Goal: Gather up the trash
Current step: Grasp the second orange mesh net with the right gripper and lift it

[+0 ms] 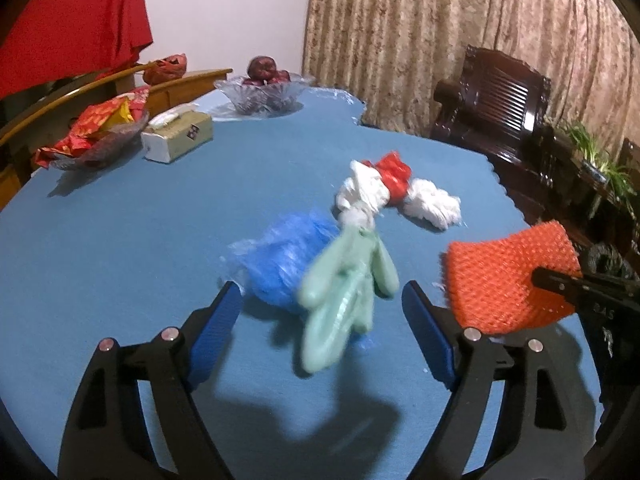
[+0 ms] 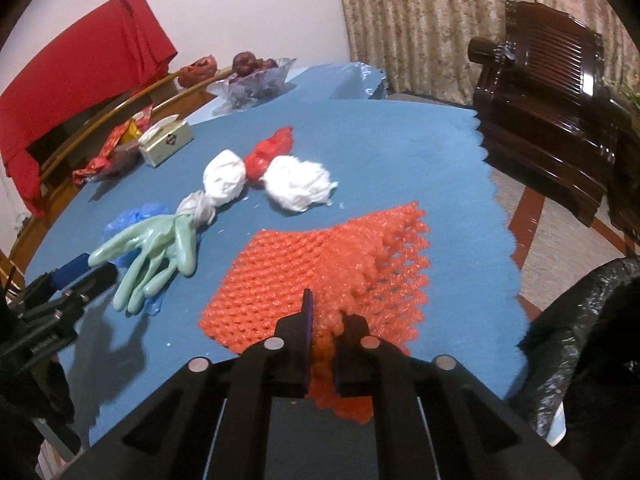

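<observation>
The right gripper (image 2: 322, 320) pinches the orange net (image 2: 320, 264) on the blue table (image 2: 400, 152), just right of the green glove (image 1: 348, 280), which the left gripper (image 1: 320, 308) straddles, jaws wide.

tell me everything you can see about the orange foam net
The orange foam net is a soft mesh sleeve of diamond-shaped holes, flattened into a rough rectangle. It looks like the spongy plastic wrapped around fruit. Its far edge is frayed into open loops. The right gripper is shut on its near edge, bunching the mesh between the pads. The rest spreads over the blue tablecloth, apart from the green glove; whether it lies flat or hangs lifted is unclear.
</observation>
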`<state>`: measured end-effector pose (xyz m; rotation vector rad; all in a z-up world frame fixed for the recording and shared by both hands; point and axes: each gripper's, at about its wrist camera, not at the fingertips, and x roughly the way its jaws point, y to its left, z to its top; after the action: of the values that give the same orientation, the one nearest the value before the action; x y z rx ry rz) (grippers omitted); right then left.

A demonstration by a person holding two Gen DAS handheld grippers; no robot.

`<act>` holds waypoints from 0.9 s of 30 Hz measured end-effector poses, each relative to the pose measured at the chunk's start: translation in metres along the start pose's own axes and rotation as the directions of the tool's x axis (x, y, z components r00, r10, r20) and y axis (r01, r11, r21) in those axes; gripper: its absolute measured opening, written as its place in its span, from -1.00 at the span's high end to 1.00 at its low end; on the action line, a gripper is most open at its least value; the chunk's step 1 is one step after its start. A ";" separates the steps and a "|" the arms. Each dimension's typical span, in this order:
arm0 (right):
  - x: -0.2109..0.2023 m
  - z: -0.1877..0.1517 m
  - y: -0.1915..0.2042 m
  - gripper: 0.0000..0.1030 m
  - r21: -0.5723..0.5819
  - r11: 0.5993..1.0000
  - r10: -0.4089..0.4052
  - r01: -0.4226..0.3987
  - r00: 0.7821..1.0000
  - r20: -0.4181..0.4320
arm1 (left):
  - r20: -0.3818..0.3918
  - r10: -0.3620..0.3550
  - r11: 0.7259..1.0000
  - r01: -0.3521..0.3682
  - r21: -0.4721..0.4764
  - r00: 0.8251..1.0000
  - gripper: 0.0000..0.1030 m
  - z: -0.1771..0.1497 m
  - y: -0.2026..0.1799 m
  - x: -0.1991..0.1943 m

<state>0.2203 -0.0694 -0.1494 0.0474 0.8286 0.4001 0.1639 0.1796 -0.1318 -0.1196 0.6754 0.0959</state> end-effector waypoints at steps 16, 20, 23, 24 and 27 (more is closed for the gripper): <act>0.002 -0.008 0.000 -0.47 -0.003 0.992 -0.126 0.126 0.992 -0.012 | 0.000 0.053 0.998 -0.053 -0.035 0.999 -0.55 0.003 0.020 -0.001; -0.007 -0.001 0.001 -0.52 0.011 0.995 -0.098 0.097 0.994 0.047 | 0.002 0.049 0.998 -0.049 -0.026 0.999 -0.55 0.002 0.016 -0.001; -0.006 0.004 0.011 -0.52 -0.021 0.998 -0.060 0.062 0.996 0.059 | 0.004 0.051 0.998 -0.051 -0.026 0.999 -0.55 0.003 0.016 -0.001; -0.005 0.005 0.014 -0.52 -0.028 0.998 -0.050 0.052 0.997 0.056 | 0.005 0.050 0.998 -0.050 -0.026 0.999 -0.55 0.003 0.016 -0.002; 0.003 0.005 0.021 -0.51 -0.040 0.998 -0.041 0.043 0.998 0.037 | 0.004 0.050 0.998 -0.050 -0.025 0.999 -0.55 0.003 0.015 -0.002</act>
<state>0.2194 -0.0480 -0.1439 -0.0002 0.7842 0.3751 0.1622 0.1949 -0.1296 -0.1267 0.6724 0.1528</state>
